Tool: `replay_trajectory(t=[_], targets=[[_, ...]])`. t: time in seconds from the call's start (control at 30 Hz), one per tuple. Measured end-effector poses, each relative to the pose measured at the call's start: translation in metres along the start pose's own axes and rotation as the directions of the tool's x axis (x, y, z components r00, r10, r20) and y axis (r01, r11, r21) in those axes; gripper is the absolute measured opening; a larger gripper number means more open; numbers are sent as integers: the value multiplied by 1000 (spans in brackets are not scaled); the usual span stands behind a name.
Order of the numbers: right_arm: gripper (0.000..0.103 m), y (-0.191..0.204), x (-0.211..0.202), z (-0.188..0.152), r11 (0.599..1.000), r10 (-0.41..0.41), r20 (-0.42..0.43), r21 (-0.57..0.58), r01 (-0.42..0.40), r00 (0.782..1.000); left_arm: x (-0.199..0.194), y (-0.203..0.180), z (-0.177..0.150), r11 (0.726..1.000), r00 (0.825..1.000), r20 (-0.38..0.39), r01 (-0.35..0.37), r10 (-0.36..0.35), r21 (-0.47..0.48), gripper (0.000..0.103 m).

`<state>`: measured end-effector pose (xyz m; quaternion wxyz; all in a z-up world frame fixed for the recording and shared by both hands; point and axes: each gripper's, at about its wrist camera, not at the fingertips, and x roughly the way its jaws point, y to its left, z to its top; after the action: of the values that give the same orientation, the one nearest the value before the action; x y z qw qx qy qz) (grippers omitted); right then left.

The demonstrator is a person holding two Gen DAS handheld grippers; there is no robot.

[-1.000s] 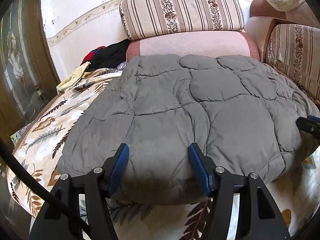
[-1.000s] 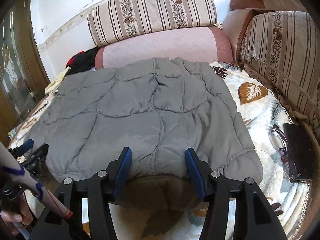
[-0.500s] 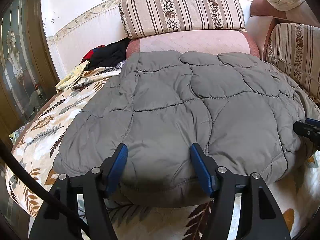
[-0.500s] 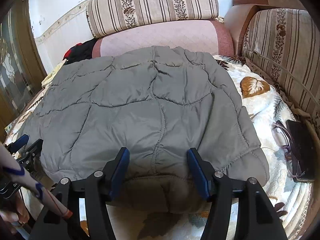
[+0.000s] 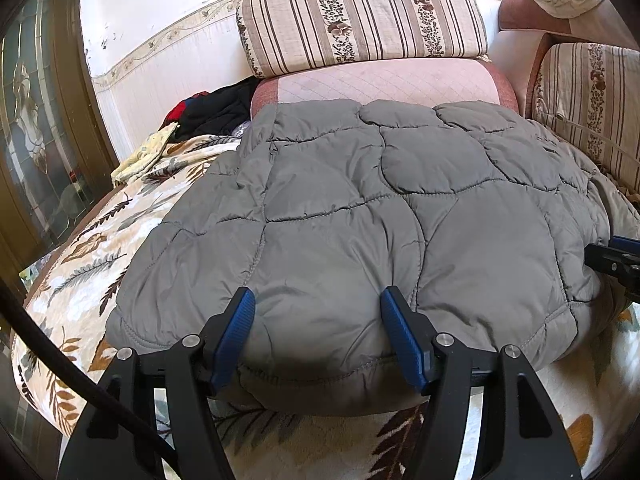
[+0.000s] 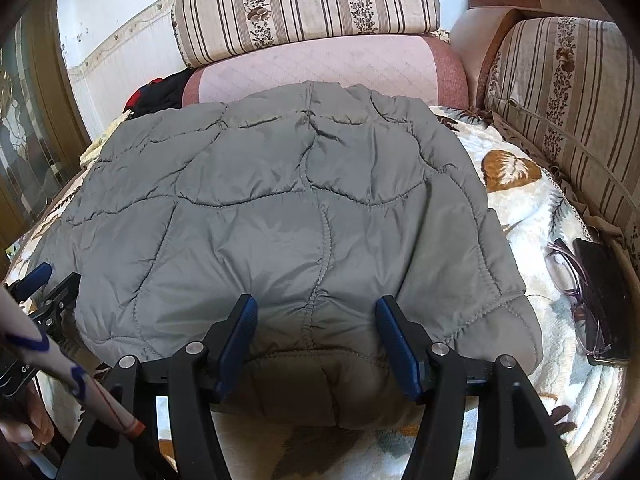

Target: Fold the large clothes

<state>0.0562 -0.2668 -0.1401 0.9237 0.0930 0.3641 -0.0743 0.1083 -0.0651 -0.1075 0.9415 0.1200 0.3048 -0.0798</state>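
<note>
You've got almost nothing to read here: the only lettering is a tiny pale mark that looks like "Ge" on the black gripper body at the left edge of your right wrist view, too cut off to make out further.

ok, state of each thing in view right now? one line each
left hand-held gripper: open, fingers either side of the jacket's near edge
right hand-held gripper: open, also straddling the near edge
grey quilted jacket: spread flat on the floral blanket, near edge bunched
glasses: folded, beside a dark case
dark clothes: heaped, unfolded
</note>
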Motion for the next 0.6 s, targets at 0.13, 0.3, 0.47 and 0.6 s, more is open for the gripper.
replay_trajectory(t=[0.13, 0.3, 0.47, 0.6], targets=[[68, 0, 1, -1, 1000, -1, -5, 0, 1, 1000, 1, -1, 0, 1000, 1000, 2, -2, 2, 4, 66], [68, 1, 3, -1, 1000, -1, -11, 2, 1, 1000, 2, -1, -1, 1000, 1000, 4, -4, 4, 8, 66], [68, 0, -4, 0, 1000, 8, 9, 11, -8, 1000, -2, 2, 0, 1000, 1000, 8, 12, -12, -11, 65], [69, -11, -35, 4, 999, -9, 126, 46, 3, 992, -16, 30, 6, 996, 1000, 29, 8, -5, -87, 65]])
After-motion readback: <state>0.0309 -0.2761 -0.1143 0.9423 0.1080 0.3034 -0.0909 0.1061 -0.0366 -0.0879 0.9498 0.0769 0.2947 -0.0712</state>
